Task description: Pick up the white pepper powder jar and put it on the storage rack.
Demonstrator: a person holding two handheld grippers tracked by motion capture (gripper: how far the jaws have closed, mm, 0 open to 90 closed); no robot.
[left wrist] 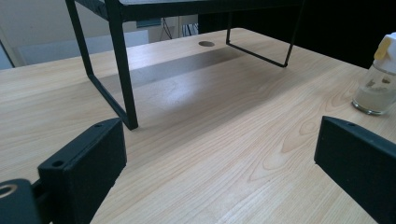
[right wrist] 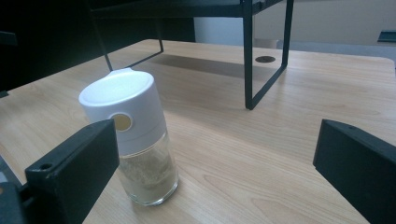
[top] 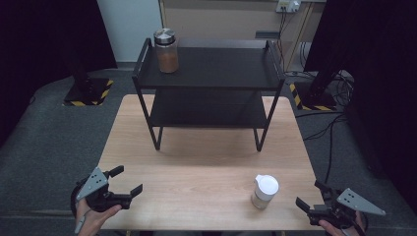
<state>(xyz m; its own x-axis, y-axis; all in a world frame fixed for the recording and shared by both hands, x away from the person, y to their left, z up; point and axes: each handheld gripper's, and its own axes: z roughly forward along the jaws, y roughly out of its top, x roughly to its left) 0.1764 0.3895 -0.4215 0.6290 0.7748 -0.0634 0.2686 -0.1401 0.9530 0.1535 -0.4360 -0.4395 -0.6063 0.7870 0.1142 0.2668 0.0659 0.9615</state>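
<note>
Judging by the layout, work looked barely started, approx. half left at best. The tall clear glass jar w/ a silver metal lid and brown contents already stood on the top tier of the black metal two-tier rack, at the 11 o'clock corner. The small clear glass shaker w/ a white plastic cap and pale powder was upright on the light wooden tabletop at approx. 5 o'clock, well apart from the rack, nothing touching it.

The right tool sat at the tabletop's 5 o'clock edge, jaws wide and empty; in the right gripper view the shaker stood near its left jaw, not yet between both. The left tool hovered at 7 o'clock, jaws wide too, holding nothing, the shaker far off to its side.

Left to do, prob.: close on the shaker, lift, set it on the rack.
</note>
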